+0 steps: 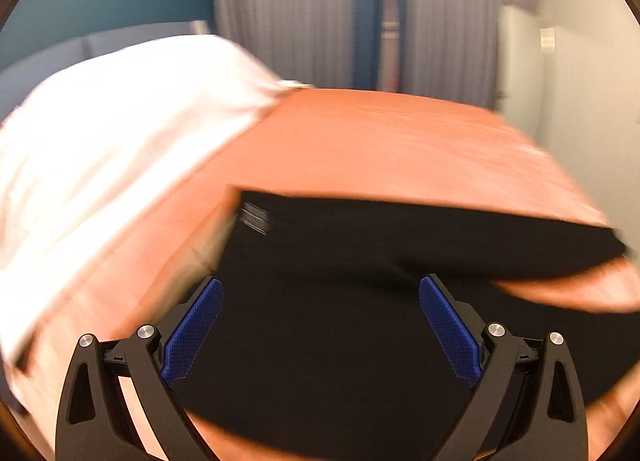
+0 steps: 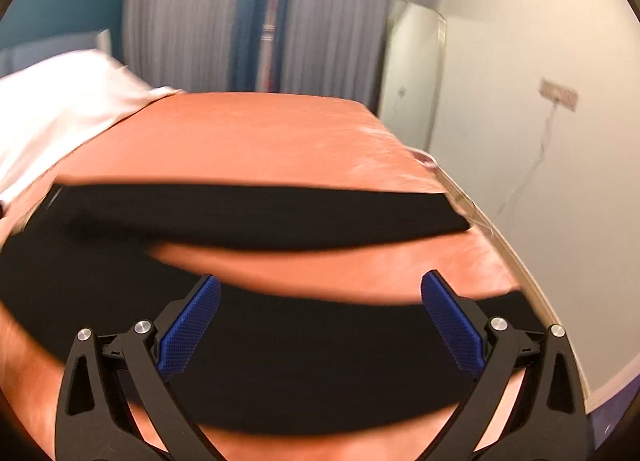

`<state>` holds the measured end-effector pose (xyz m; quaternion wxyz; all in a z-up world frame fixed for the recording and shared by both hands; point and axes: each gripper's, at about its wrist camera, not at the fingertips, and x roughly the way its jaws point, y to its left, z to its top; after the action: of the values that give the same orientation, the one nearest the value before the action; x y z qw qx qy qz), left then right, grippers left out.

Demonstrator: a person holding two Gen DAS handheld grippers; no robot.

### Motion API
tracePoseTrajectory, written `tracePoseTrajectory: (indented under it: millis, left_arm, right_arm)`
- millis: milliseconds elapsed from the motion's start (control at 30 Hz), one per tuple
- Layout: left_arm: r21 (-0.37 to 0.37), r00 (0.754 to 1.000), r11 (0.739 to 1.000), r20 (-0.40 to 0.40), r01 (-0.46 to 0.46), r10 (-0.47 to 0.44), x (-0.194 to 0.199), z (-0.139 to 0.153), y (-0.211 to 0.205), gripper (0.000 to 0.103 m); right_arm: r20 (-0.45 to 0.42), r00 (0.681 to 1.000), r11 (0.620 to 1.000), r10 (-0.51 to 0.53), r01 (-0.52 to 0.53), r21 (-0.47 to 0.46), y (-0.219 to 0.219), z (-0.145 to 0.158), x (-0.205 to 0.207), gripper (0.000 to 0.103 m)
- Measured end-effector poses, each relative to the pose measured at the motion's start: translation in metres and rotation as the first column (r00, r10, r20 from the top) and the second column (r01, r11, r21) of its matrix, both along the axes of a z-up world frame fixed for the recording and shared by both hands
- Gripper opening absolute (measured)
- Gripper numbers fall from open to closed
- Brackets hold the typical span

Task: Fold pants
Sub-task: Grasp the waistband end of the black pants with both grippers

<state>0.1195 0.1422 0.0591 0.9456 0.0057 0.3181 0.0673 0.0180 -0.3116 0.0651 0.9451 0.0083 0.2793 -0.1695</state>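
Note:
Black pants [image 1: 360, 333] lie spread flat on an orange bed cover [image 1: 380, 141], waist end with a white label [image 1: 254, 218] toward the left, the two legs running right. In the right wrist view both legs show: the far leg [image 2: 260, 213] and the near leg [image 2: 320, 361], with orange cover between them. My left gripper [image 1: 320, 325] is open and empty, hovering over the waist part. My right gripper [image 2: 320, 321] is open and empty, over the near leg. Both views are blurred by motion.
A white pillow or sheet [image 1: 112, 133] lies at the left of the bed. Grey curtains [image 1: 288, 13] hang behind. A white wall [image 2: 540, 141] with a socket and cable runs close along the bed's right edge [image 2: 520, 273].

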Motion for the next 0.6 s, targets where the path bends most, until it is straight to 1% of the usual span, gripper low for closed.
tracePoseTrajectory:
  millis: [33,100,133,200,267,300,367,433,500,600]
  left_arm:
    - [0.029,0.998,0.998,-0.021,-0.053,0.053,0.026,0.002,0.018,0.097]
    - [0.062,0.991,0.992,-0.077,-0.107,0.112,0.081,0.002,0.053,0.097]
    - [0.070,0.985,0.989,-0.101,-0.133,0.140,0.104,0.000,0.068,0.097]
    - [0.049,0.970,0.984,-0.168,-0.171,0.177,0.147,-0.010,0.098,0.097]
    - [0.015,0.949,0.979,-0.241,-0.204,0.201,0.184,-0.025,0.121,0.097]
    - [0.012,0.941,0.976,-0.263,-0.220,0.215,0.198,-0.033,0.129,0.097]
    - [0.035,0.924,0.965,-0.282,-0.260,0.259,0.217,-0.044,0.144,0.096]
    - [0.036,0.916,0.960,-0.290,-0.278,0.276,0.229,-0.054,0.150,0.096]
    - [0.007,0.909,0.957,-0.312,-0.288,0.276,0.240,-0.065,0.155,0.096]
    - [-0.080,0.892,0.952,-0.380,-0.294,0.243,0.254,-0.081,0.166,0.096]
  right_arm:
    - [-0.019,1.000,0.998,-0.003,0.005,0.070,-0.039,0.004,0.024,0.098]
    - [-0.084,0.996,0.984,-0.026,0.040,0.175,-0.099,0.003,0.063,0.098]
    - [-0.127,0.990,0.972,-0.054,0.081,0.219,-0.131,-0.002,0.085,0.098]
    - [-0.188,0.975,0.951,-0.122,0.169,0.259,-0.183,-0.014,0.118,0.098]
    - [-0.210,0.962,0.940,-0.172,0.224,0.257,-0.211,-0.021,0.137,0.098]
    - [-0.220,0.958,0.936,-0.181,0.237,0.260,-0.222,-0.025,0.145,0.098]
    - [-0.234,0.948,0.935,-0.215,0.269,0.230,-0.237,-0.033,0.158,0.098]
    - [-0.243,0.942,0.932,-0.231,0.286,0.223,-0.249,-0.039,0.167,0.098]
    - [-0.250,0.939,0.923,-0.236,0.297,0.246,-0.259,-0.045,0.174,0.098]
    - [-0.241,0.947,0.918,-0.212,0.278,0.283,-0.270,-0.053,0.180,0.098]
